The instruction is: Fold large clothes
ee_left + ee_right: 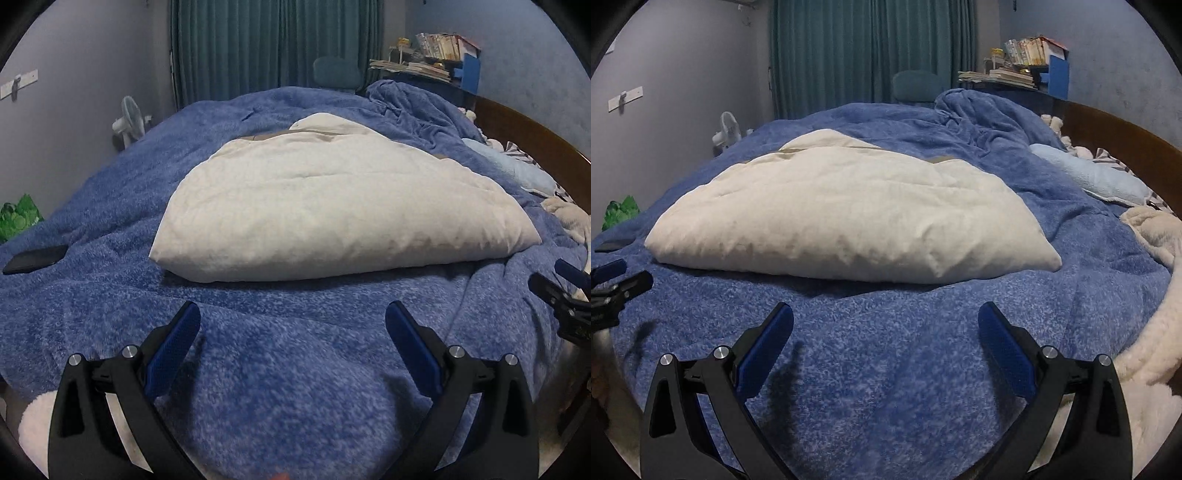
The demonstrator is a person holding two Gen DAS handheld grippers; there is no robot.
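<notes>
From your left wrist, your left tool [293, 325] hangs released, fingers spread wide over the blue blanket [110, 206] near the bed's near edge. The folded cream garment [332, 206] lies mid-bed, apart from the tool.

From your right wrist, your right tool [885, 325] is likewise released, grasping nothing; the garment [842, 218] lies ahead, left of centre.

A folded comforter [332, 199] lies in the middle of the bed, on a fleece blanket [280, 369]. A phone [35, 259] rests on the blanket to its left, a pillow [1089, 173] to its right, curtains [273, 44] behind.
</notes>
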